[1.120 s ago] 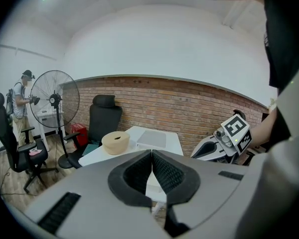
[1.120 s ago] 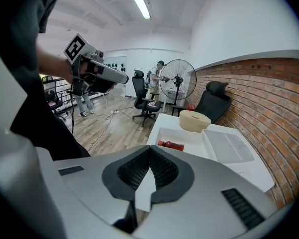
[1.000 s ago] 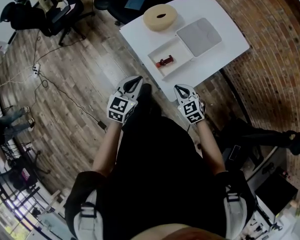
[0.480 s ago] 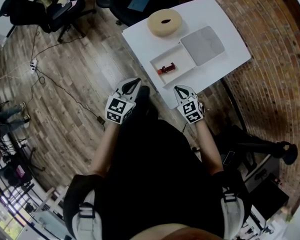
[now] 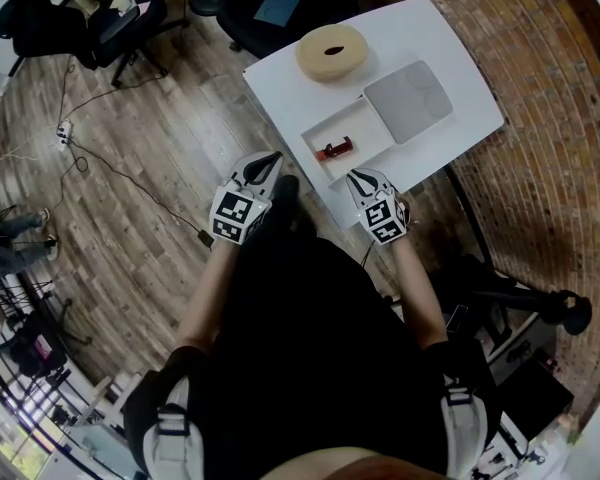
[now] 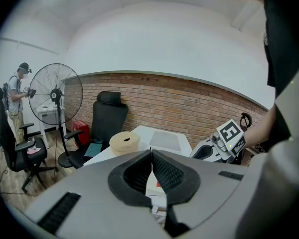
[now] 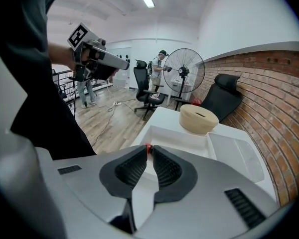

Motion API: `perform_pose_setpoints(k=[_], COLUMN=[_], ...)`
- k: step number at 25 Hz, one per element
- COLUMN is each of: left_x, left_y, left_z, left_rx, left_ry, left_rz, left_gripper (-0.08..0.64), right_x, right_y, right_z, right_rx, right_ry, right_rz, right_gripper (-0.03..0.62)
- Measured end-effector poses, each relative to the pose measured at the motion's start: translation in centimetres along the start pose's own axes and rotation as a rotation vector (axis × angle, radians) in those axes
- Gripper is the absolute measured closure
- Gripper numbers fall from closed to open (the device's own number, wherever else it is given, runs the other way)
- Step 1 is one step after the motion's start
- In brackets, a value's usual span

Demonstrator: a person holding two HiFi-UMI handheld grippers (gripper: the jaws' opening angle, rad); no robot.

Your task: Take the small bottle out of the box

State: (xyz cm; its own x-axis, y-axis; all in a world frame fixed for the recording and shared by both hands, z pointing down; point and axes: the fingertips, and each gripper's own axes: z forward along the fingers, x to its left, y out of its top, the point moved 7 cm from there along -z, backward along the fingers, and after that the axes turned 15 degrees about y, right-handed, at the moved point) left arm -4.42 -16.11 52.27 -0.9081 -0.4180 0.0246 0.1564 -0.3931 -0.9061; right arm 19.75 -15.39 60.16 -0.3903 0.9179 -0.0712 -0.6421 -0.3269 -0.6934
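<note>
Approach stage. Right claw [image 7: 150, 149]: empty, jaws just been opening, only a narrow gap. It should widen further before descending over the small bottle [image 5: 335, 149], which lies on its side in the box [image 5: 364, 126] on the desk [image 5: 450, 58]. Left claw [image 6: 150, 152]: closed, empty. Bottle: red, apparently dark-capped, rounded, likely to roll. Box: shallow, white, smooth rigid walls.

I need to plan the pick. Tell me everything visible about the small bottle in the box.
The small bottle is mostly red with a darker part; it is too small to tell its material. It lies on its side on the floor of the open white box, near the middle, alone. Only the box touches it.
</note>
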Motion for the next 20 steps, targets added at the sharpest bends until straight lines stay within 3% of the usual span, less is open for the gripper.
perform_pose_setpoints(k=[10, 20], left_x=[1.8, 3.7], left_y=[0.3, 0.4], left_z=[2.5, 4.3], left_rx=[0.008, 0.012], left_ry=[-0.035, -0.059], left_rz=[0.010, 0.006], left_gripper=[0.538, 0.538], right_x=[-2.1, -3.4], right_y=[-0.5, -0.5], right_z=[2.7, 4.8], right_rx=[0.110, 0.213], right_ry=[-0.021, -0.002], right_rz=[-0.067, -0.131], right_gripper=[0.467, 0.436])
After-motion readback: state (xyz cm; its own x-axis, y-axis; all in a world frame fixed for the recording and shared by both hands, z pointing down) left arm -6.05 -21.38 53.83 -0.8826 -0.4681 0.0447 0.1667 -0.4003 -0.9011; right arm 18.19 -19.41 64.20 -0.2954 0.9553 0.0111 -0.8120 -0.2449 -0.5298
